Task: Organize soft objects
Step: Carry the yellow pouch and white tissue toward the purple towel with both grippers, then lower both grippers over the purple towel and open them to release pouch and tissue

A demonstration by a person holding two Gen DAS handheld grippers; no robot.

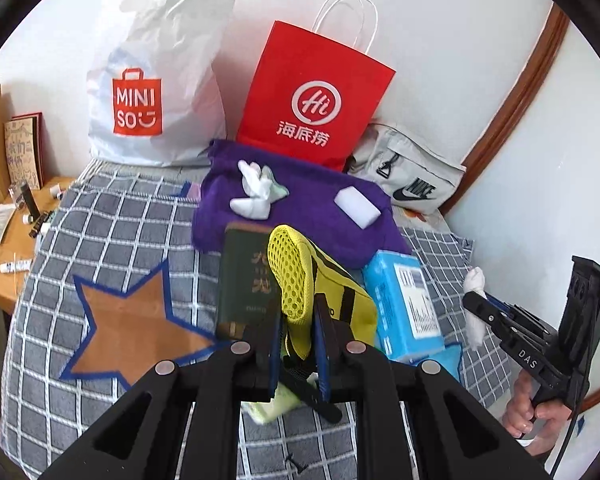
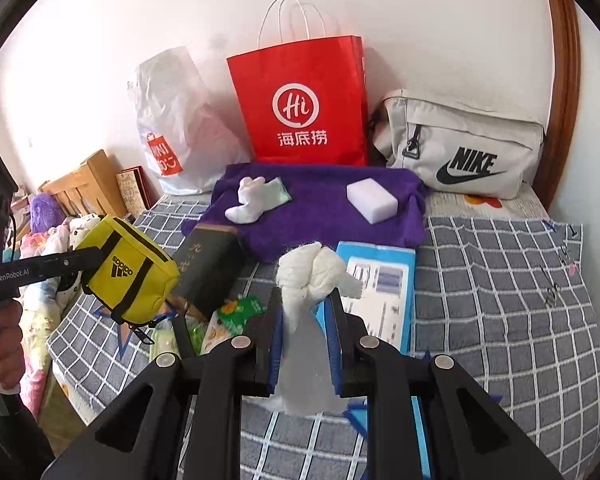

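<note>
1. Grippers first: the left gripper (image 1: pixel 298 320) is clamped tight on a yellow Adidas pouch (image 1: pixel 320 280), its blue-lined fingers (image 1: pixel 274 344) pressing the mesh side and a black strap from both sides.
2. Seen from the right wrist camera, the yellow Adidas pouch (image 2: pixel 132 270) hangs off the bed at the tip of the left gripper (image 2: pixel 90 258), above the left edge of the checked bedspread (image 2: pixel 500 280), with a hand (image 2: pixel 2 344) on the handle below.
3. The right gripper (image 2: pixel 305 322) is closed on a knotted white cloth (image 2: pixel 312 276); the knot bulges just past the fingertips and the loose tail hangs down between the fingers (image 2: pixel 334 332).
4. From the left wrist camera the same white cloth (image 1: pixel 475 308) sticks out of the right gripper (image 1: pixel 474 304) at the right, held above the bedspread (image 1: pixel 100 220), with a hand (image 1: pixel 536 416) gripping the handle.
5. Farther back, a purple towel (image 2: pixel 324 208) lies spread on the bed, bearing a pair of white socks (image 2: pixel 256 198) on its left and a white sponge block (image 2: pixel 372 196) on its right, apart from each other.
6. A dark green tin (image 2: pixel 210 268) and a blue box (image 2: pixel 380 288) lie on the bedspread between the towel and the grippers, the tin left, the box right.
7. Against the wall stand a white Miniso bag (image 2: pixel 172 132), a red paper bag (image 2: pixel 300 100) and a grey Nike bag (image 2: pixel 460 148), left to right.
</note>
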